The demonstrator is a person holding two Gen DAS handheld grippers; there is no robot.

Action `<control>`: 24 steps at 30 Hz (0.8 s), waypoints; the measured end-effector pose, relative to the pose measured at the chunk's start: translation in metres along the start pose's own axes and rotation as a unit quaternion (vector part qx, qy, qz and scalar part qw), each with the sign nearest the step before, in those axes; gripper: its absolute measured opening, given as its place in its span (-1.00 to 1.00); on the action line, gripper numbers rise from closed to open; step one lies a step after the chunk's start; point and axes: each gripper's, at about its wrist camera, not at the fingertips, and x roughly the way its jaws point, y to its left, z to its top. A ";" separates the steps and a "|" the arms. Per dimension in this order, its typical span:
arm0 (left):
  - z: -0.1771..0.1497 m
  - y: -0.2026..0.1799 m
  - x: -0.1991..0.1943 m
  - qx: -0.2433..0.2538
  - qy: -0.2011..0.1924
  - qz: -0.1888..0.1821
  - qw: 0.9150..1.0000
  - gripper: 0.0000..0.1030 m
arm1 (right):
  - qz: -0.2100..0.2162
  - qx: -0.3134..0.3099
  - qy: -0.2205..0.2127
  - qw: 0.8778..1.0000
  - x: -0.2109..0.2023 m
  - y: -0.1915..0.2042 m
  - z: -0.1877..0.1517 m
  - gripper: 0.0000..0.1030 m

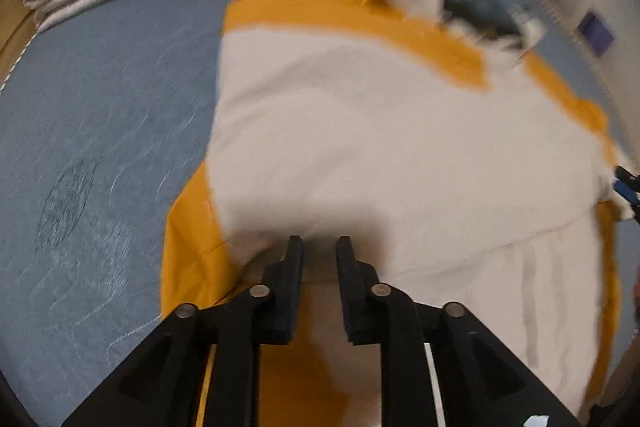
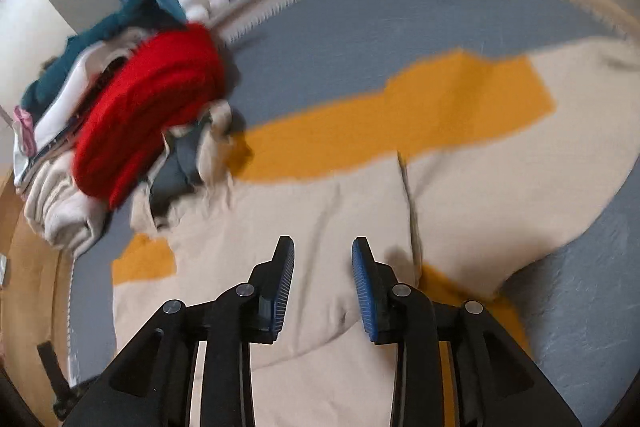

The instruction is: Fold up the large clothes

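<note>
The cream and mustard garment (image 1: 360, 131) lay spread on the grey-blue bed (image 1: 100, 147), partly folded. The left gripper (image 1: 319, 247) hovered over its near edge, jaws narrowly parted and empty; the right gripper (image 2: 323, 251) stood wider, also empty. Released layers could slip and skew the fold. At eleven o'clock in the right view, the red knit (image 2: 152, 107) and the stacked clothes crowded the garment's corner

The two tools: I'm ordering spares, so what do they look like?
Both have black angular frames with round silver pivot pins. The left tool has plain black fingers. The right tool has blue ribbed pads on its fingers.
</note>
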 end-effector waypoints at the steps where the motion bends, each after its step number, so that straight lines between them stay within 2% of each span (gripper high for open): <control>1: -0.004 0.005 0.010 -0.005 0.025 0.004 1.000 -0.66 | -0.009 0.012 0.028 0.999 0.013 -0.009 -0.004 -0.39; 2: -0.003 0.007 0.012 -0.008 0.033 -0.001 0.999 -0.66 | -0.015 0.024 0.047 0.999 0.021 -0.016 -0.006 -0.39; 4: -0.001 0.008 -0.001 -0.005 0.016 -0.006 1.000 -0.66 | -0.026 0.035 0.062 0.997 0.028 -0.027 -0.010 -0.39; 6: 0.000 0.010 -0.019 -0.006 -0.018 -0.018 1.000 -0.62 | -0.035 0.031 0.051 0.998 0.022 -0.027 -0.011 -0.39; 8: -0.001 0.014 -0.025 -0.016 -0.034 -0.024 0.999 -0.47 | -0.037 0.003 0.027 0.999 0.011 -0.019 -0.010 -0.39; 10: -0.007 0.021 -0.008 -0.028 -0.011 -0.006 1.000 -0.43 | -0.034 -0.009 0.030 0.999 0.008 -0.017 -0.010 -0.39; 12: -0.012 0.022 0.011 -0.032 0.039 0.012 0.999 -0.43 | -0.053 0.007 0.050 0.997 0.011 -0.026 -0.014 -0.38; 13: -0.013 0.022 0.012 -0.033 0.046 0.018 0.998 -0.43 | -0.057 0.017 0.049 0.997 0.012 -0.029 -0.012 -0.38; 16: -0.008 0.011 -0.030 -0.017 -0.016 0.014 1.000 -0.43 | -0.082 0.002 0.009 0.997 -0.012 -0.029 -0.007 -0.38; 18: -0.008 0.001 -0.059 -0.009 -0.053 0.010 0.999 -0.39 | -0.081 -0.022 -0.038 0.996 -0.040 -0.022 0.001 -0.38; 20: -0.013 -0.009 -0.079 -0.007 -0.080 0.001 0.997 -0.34 | -0.079 -0.045 -0.092 0.992 -0.072 -0.013 0.009 -0.39; 22: -0.019 -0.020 -0.099 -0.002 -0.101 -0.016 0.995 -0.32 | -0.081 -0.071 -0.132 0.985 -0.098 -0.005 0.012 -0.38; 24: -0.022 -0.040 -0.111 0.013 -0.117 -0.017 0.993 -0.32 | -0.087 -0.095 -0.165 0.978 -0.123 -0.001 0.012 -0.38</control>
